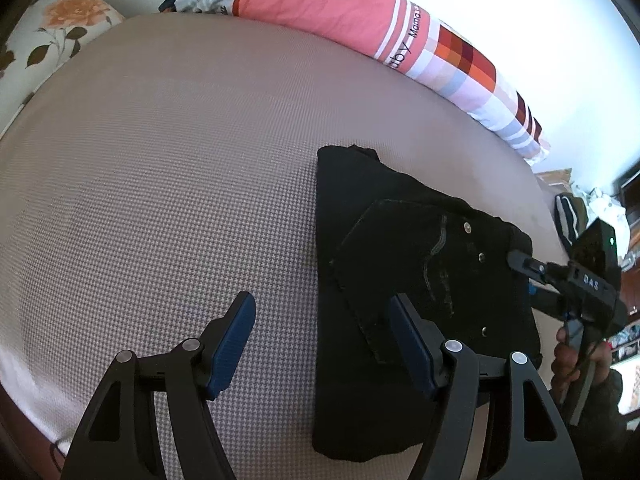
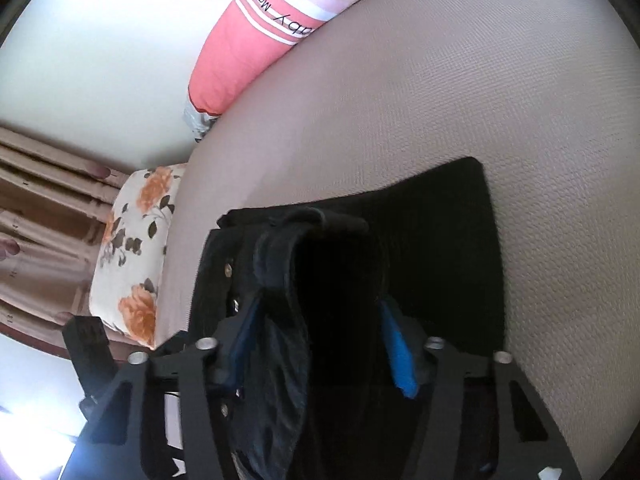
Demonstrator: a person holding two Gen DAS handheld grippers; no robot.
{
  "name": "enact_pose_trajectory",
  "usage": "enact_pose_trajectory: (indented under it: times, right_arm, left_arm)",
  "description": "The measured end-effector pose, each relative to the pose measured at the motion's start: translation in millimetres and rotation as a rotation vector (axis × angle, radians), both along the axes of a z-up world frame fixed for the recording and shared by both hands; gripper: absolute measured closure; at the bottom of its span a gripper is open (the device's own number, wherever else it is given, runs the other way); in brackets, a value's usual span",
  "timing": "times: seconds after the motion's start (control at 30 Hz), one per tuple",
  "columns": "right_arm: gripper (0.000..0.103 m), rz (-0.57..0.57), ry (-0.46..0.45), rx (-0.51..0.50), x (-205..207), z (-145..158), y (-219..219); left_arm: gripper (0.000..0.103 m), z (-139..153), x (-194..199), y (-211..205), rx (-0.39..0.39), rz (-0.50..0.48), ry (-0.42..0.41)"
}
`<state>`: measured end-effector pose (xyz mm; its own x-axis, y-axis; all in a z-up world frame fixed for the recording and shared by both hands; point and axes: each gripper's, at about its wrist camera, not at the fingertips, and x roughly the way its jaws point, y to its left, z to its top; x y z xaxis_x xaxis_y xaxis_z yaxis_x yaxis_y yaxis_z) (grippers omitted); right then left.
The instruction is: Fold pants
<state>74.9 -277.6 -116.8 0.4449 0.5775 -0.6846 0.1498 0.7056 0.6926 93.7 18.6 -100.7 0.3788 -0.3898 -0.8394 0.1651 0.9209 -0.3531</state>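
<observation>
The black pants (image 1: 404, 272) lie folded into a compact block on the beige bed, back pocket and rivets facing up. My left gripper (image 1: 320, 344) is open and empty, hovering over the block's left edge with one pad above the cloth. My right gripper (image 1: 520, 264) shows in the left wrist view at the block's right edge, at the waistband. In the right wrist view my right gripper (image 2: 316, 344) stands open with the pants' waistband (image 2: 304, 240) between its blue pads; the jaws are wide apart and not clamped.
The beige textured mattress (image 1: 160, 200) stretches to the left. A long pink and checkered bolster (image 1: 340, 12) lies along the white wall. A floral pillow (image 1: 60, 28) sits at the far left corner. Clutter lies beyond the bed's right end (image 1: 580, 208).
</observation>
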Motion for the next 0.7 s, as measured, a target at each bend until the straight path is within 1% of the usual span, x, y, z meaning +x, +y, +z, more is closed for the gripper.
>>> enact_pose_trajectory:
  times: [0.07,0.1,0.17,0.27,0.37,0.47,0.53,0.57,0.6,0.63,0.7]
  right_arm:
    - [0.082,0.004,0.003,0.024,1.0,4.8,1.6]
    - [0.088,0.006,-0.006,0.012,0.0,10.8,3.6]
    - [0.089,0.013,-0.047,-0.022,-4.6,30.8,7.8]
    - [0.091,-0.003,-0.086,-0.026,-11.4,54.0,6.5]
    - [0.091,-0.05,-0.105,-0.039,-17.6,67.7,-5.5]
    - [0.091,-0.115,-0.083,-0.057,-21.9,60.5,-26.1]
    - [0.091,-0.161,-0.03,-0.064,-22.7,41.4,-40.1]
    - [0.091,-0.18,0.005,-0.097,-23.0,28.0,-45.8]
    - [0.092,-0.184,0.02,-0.119,-22.9,19.3,-48.2]
    - [0.092,-0.185,0.024,-0.126,-22.8,8.5,-50.7]
    - [0.089,-0.194,0.028,-0.11,-22.6,2.9,-52.2]
  left_arm:
    - [0.033,0.5,1.6,-4.1,0.007,-0.004,-0.005]
    - [0.033,1.6,2.7,-6.0,0.008,-0.007,-0.009]
    - [0.033,4.7,4.6,-10.1,0.007,-0.014,-0.023]
    - [0.033,8.4,9.0,-15.5,0.003,-0.03,-0.033]
    - [0.033,14.4,11.7,-25.3,0.004,-0.054,-0.051]
    - [0.033,18.6,13.5,-33.2,0.015,-0.077,-0.078]
    - [0.033,18.2,15.4,-39.1,0.021,-0.092,-0.087]
    - [0.033,16.7,16.7,-41.0,0.024,-0.094,-0.083]
    - [0.033,14.2,18.3,-43.5,0.027,-0.098,-0.079]
    - [0.033,11.3,20.0,-45.5,0.033,-0.1,-0.074]
    - [0.033,3.3,23.1,-49.5,0.054,-0.104,-0.051]
